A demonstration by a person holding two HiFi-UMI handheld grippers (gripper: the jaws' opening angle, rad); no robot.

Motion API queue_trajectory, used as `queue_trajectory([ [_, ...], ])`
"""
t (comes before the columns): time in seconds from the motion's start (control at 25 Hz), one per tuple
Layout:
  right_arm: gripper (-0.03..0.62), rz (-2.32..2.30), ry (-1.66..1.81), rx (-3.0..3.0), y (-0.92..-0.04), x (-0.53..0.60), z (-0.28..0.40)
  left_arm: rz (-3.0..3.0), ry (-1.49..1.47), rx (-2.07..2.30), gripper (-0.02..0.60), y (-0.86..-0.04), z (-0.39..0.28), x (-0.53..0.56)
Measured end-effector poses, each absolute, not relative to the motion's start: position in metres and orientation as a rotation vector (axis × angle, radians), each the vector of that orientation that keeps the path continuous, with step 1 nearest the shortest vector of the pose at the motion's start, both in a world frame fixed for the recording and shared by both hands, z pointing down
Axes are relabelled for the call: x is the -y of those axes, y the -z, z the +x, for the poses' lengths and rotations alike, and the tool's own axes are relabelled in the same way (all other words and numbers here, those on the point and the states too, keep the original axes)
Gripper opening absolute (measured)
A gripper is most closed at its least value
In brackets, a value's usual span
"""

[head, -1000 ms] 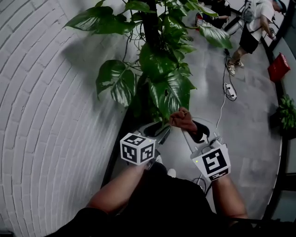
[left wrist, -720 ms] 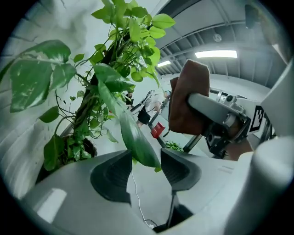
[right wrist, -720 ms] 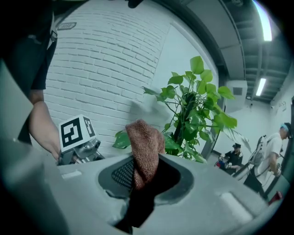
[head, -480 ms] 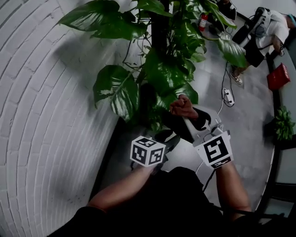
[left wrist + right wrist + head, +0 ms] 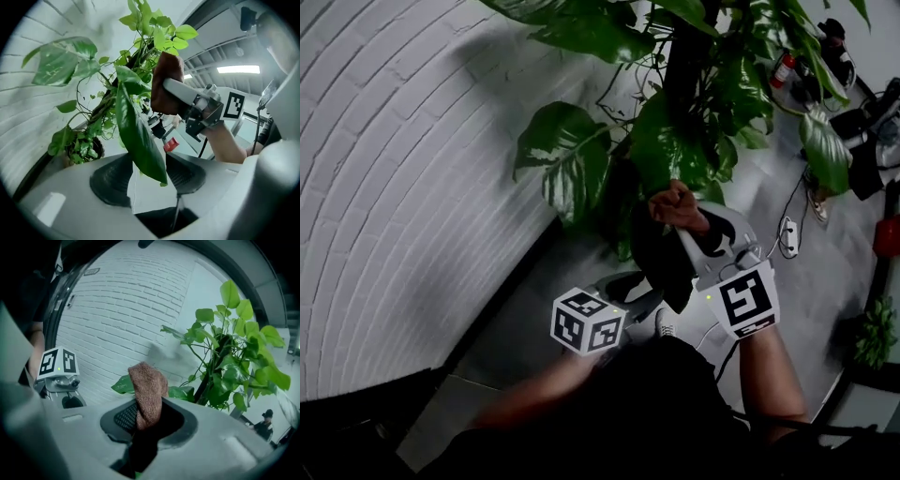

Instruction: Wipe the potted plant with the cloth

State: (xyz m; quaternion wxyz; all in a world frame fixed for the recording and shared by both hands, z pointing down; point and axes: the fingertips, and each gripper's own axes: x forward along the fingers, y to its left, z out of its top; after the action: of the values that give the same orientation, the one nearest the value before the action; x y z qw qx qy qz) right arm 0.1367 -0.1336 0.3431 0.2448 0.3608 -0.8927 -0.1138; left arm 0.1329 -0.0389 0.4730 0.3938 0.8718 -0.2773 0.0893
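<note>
The potted plant (image 5: 675,141) stands against the wall, its big green leaves overhead. My right gripper (image 5: 682,228) is shut on a brown cloth (image 5: 673,204), which is bunched up and held just below the lower leaves. The right gripper view shows the cloth (image 5: 147,385) sticking up from between the pads. My left gripper (image 5: 630,289) is lower left of the cloth. Its jaws are opening, and a long dark leaf (image 5: 140,140) hangs between the pads, with gaps at both sides. Beyond that leaf in the left gripper view are the cloth (image 5: 164,84) and the right gripper (image 5: 197,105).
A white brick wall (image 5: 412,187) curves along the left, close behind the plant. On the grey floor to the right lie a power strip with its cable (image 5: 787,234) and a fire extinguisher (image 5: 780,70). A smaller plant (image 5: 867,337) stands at the far right.
The right gripper has carried the cloth up and right, closer under the leaves. The left gripper has rolled and stayed low. The head view has swung, showing more wall.
</note>
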Motion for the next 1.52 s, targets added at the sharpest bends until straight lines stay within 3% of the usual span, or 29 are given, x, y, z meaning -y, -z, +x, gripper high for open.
queue_trajectory([
  [0.64, 0.07, 0.606, 0.326, 2.68, -0.348, 0.119, 0.19, 1.95, 0.013, 1.422, 0.238, -0.459, 0.125, 0.015],
  [0.96, 0.069, 0.545, 0.354, 2.694, -0.346, 0.119, 0.194, 1.823, 0.088, 1.321, 0.241, -0.503, 0.144, 0.019],
  [1.04, 0.071, 0.55, 0.337, 2.686, -0.352, 0.122, 0.192, 1.84, 0.091, 1.308, 0.185, -0.503, 0.151, 0.022],
  [1.16, 0.07, 0.553, 0.346, 2.657, -0.365, 0.128, 0.183, 1.884, 0.054, 1.329, 0.027, -0.5, 0.153, 0.026],
  [1.52, 0.07, 0.601, 0.614, 2.403, -0.387, 0.159, 0.122, 1.91, 0.09, 1.267, 0.017, -0.481, 0.144, 0.012],
])
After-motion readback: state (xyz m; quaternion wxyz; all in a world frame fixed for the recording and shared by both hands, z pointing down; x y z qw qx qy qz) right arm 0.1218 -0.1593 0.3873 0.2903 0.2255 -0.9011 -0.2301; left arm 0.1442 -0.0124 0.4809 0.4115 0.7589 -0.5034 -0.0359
